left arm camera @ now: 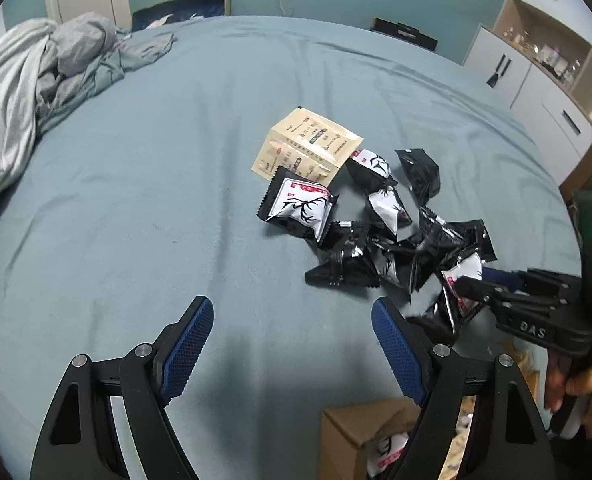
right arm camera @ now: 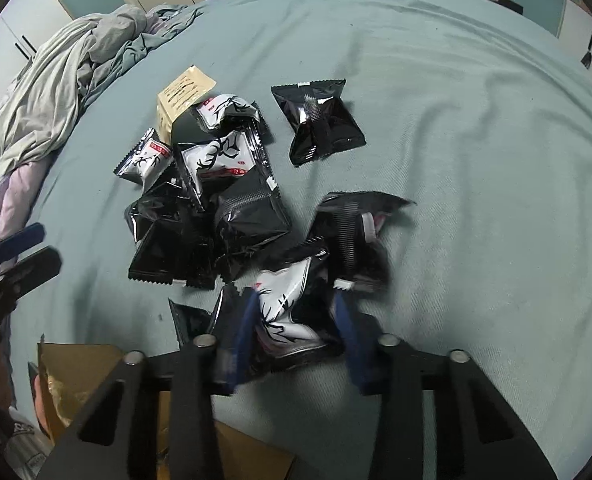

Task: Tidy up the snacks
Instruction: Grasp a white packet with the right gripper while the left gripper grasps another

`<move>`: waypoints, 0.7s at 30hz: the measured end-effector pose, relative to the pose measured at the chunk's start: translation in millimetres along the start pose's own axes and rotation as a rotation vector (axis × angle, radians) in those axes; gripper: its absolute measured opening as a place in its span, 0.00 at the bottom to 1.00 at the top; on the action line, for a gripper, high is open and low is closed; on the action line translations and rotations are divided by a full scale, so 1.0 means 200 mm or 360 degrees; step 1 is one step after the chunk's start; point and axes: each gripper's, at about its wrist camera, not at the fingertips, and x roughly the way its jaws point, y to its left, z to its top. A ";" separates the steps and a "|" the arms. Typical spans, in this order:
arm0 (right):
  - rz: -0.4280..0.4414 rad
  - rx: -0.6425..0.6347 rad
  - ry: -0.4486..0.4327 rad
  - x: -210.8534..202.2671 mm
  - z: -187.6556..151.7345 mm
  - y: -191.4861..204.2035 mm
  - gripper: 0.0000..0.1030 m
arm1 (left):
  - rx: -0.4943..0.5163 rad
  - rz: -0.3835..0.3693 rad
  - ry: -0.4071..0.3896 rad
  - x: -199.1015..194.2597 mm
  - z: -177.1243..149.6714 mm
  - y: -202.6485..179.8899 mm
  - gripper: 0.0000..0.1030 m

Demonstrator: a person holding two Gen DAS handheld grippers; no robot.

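Several black-and-white snack packets with an antler print lie in a loose pile (left arm camera: 380, 224) on the teal bed sheet, beside a tan sachet (left arm camera: 304, 148). The pile also shows in the right wrist view (right arm camera: 211, 200), with one black packet (right arm camera: 320, 120) apart at the back. My right gripper (right arm camera: 296, 312) is shut on a black-and-white snack packet (right arm camera: 285, 320) at the pile's near edge; it also shows in the left wrist view (left arm camera: 468, 292). My left gripper (left arm camera: 291, 312) is open and empty above bare sheet, left of the pile.
An open brown cardboard box (left arm camera: 360, 432) with a packet inside stands below the bed's near edge; it also shows in the right wrist view (right arm camera: 79, 384). A rumpled grey blanket (left arm camera: 27, 92) lies at the far left. White cabinets (left arm camera: 536, 72) stand at the right.
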 end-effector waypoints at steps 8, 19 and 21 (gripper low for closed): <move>0.0104 0.0037 -0.0293 -0.34 -0.03 0.01 0.30 | -0.0073 -0.0064 0.0022 0.11 0.07 0.06 0.80; 0.0339 0.0146 -0.0521 -0.77 -0.54 -0.01 0.30 | -0.0074 -0.0146 0.0064 0.46 0.32 0.06 0.72; 0.0340 0.0183 -0.0542 -0.79 -0.68 -0.01 0.30 | -0.0060 -0.0171 0.0143 0.54 0.34 0.04 0.68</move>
